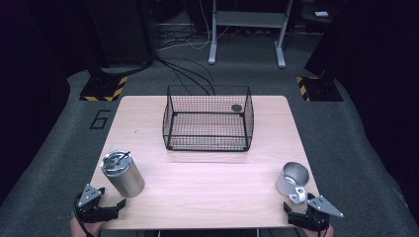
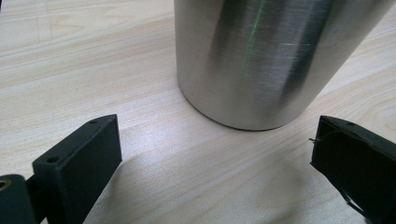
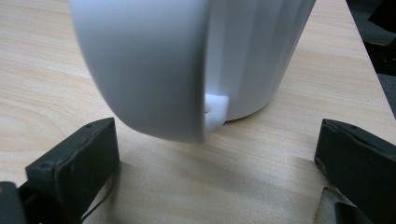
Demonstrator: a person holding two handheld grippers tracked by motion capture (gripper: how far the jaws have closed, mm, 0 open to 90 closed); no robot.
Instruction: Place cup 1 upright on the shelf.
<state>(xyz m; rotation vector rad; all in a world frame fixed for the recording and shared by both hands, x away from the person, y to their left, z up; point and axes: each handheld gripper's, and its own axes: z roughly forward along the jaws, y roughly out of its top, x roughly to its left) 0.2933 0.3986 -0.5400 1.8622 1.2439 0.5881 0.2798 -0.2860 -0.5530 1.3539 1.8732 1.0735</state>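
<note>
Two vessels are approached at once, w/ a wire basket [image 1: 207, 118] at the desk's [image 1: 207, 192] far middle as the likely drop spot. Largest first: the steel tumbler [image 1: 122, 175] stands upright near the front-left corner, just ahead of the left tongs [image 1: 101, 207], which are spread wide w/ nothing between them. The wall is smooth and tapered, so the jaws should be brought level around the lower body [image 2: 252, 60] and closed square, else slip is likely. The smaller metal mug [image 1: 292, 180] stands near the front-right edge, handle [image 3: 154, 70] turned toward the right tongs [image 1: 306, 215], also wide and empty. A jaw either side of the handle, or around the body past it, is judged the safer grip; approx. centring is needed first.

Hard to make out: tumbler top and mug rim are cut off in both gripper views; the dark round item in the basket's back-right corner can't be identified.
</note>
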